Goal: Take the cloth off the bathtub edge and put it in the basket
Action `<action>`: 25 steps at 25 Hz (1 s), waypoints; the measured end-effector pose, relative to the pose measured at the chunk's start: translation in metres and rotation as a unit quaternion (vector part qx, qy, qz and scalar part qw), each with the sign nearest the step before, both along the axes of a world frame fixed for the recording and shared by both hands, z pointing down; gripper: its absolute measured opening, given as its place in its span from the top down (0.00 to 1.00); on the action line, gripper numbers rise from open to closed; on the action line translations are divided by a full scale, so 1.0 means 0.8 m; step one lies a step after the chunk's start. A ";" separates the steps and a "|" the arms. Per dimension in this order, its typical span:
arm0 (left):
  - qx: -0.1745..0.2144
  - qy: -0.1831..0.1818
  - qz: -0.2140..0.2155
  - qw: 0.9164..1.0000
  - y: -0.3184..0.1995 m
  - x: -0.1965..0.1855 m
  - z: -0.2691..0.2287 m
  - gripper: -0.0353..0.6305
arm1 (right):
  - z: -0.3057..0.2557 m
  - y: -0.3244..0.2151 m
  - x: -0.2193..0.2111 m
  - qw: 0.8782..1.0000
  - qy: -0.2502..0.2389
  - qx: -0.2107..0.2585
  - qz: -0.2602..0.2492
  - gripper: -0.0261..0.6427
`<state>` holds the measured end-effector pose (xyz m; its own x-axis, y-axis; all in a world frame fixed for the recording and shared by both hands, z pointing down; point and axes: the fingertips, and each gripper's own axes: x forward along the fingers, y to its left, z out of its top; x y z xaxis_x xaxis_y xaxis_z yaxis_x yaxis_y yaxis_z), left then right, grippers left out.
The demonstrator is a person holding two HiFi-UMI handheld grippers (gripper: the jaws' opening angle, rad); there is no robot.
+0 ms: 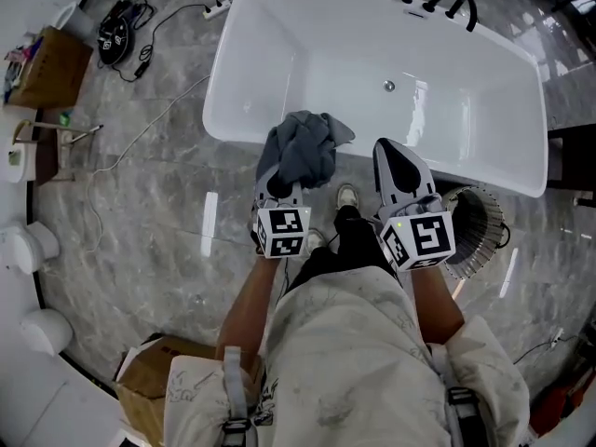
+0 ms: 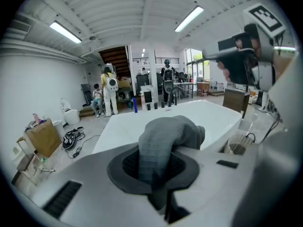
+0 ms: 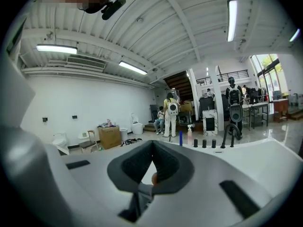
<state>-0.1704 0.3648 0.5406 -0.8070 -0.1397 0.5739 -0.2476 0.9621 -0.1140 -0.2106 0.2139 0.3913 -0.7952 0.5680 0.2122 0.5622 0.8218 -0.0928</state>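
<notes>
Grey cloth (image 1: 300, 147) is hanging clamped in the left gripper (image 1: 282, 182); the right gripper (image 1: 386, 149), jaws together, is hovering beside the wire basket (image 1: 480, 223).

The right gripper (image 3: 152, 150) has its jaws closed tip to tip, with nothing gripped between them. Behind them lies the white bathtub (image 3: 270, 157). On the bathtub's far rim stand a black faucet (image 3: 230, 135), three black knobs (image 3: 204, 143) and a blue bottle (image 3: 180, 138). Beyond the bathtub stands a person in white (image 3: 170, 112), and to the left of it there is a cardboard box (image 3: 110, 137).
</notes>
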 end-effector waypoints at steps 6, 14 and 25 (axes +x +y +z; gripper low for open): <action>0.045 -0.086 -0.015 0.995 0.000 0.007 -0.101 0.89 | -0.040 -0.009 0.021 0.999 -0.035 0.001 0.021 0.98; 0.080 -0.226 -0.014 0.971 0.012 0.025 -0.252 0.89 | -0.123 -0.018 0.038 0.992 -0.106 -0.028 0.057 0.98; 0.110 -0.345 0.037 0.931 -0.024 0.036 -0.404 0.89 | -0.220 -0.054 0.066 0.973 -0.203 -0.032 0.107 0.98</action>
